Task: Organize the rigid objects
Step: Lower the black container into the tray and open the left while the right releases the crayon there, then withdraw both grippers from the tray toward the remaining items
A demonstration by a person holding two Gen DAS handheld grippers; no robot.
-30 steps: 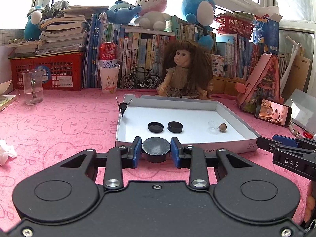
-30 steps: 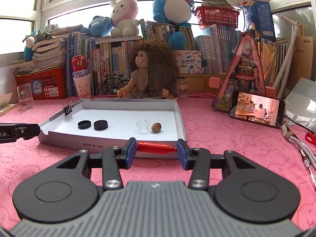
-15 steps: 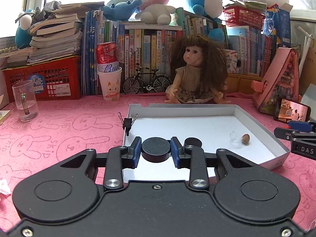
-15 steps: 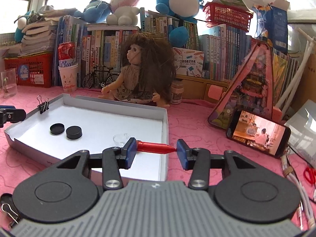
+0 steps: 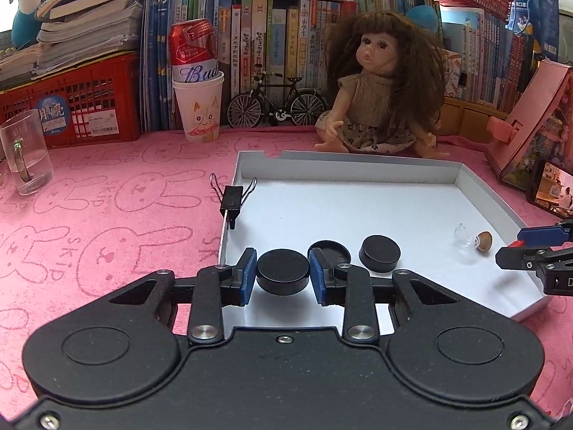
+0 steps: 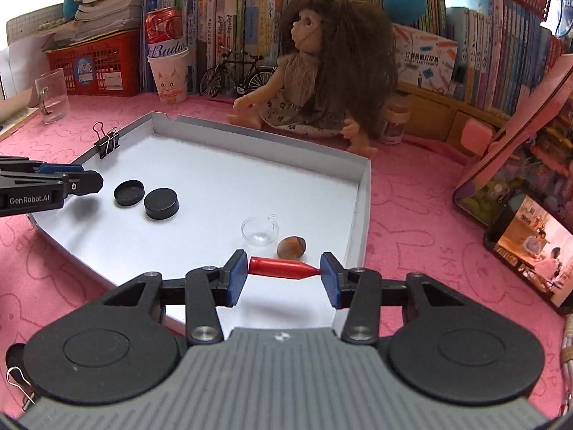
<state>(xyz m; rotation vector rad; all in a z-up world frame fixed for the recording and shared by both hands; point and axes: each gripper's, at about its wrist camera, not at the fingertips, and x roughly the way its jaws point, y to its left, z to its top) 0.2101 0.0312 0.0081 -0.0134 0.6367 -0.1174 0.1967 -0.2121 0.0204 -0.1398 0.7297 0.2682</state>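
Observation:
My left gripper (image 5: 283,275) is shut on a black round puck (image 5: 283,276) and holds it over the near left part of the white tray (image 5: 343,172). In the tray lie a black lid (image 5: 333,249), a second black puck (image 5: 379,252), a small clear glass piece (image 5: 465,239) and a brown nut (image 5: 484,246). My right gripper (image 6: 283,276) is shut on a red pointed pen cap (image 6: 283,268), held end to end over the tray's near right corner (image 6: 363,193). The lid (image 6: 129,192), puck (image 6: 161,203), glass piece (image 6: 259,231) and nut (image 6: 292,247) show there too.
A black binder clip (image 5: 232,197) is clamped on the tray's left wall. A doll (image 5: 379,82) sits behind the tray. A glass mug (image 5: 25,154), a paper cup holding a can (image 5: 198,107), a phone (image 6: 530,247) and a pink toy house (image 5: 533,122) stand around it on the pink cloth.
Both grippers have moved forward over the tray and lowered toward its floor, each still holding its object. The tray looks larger and closer.

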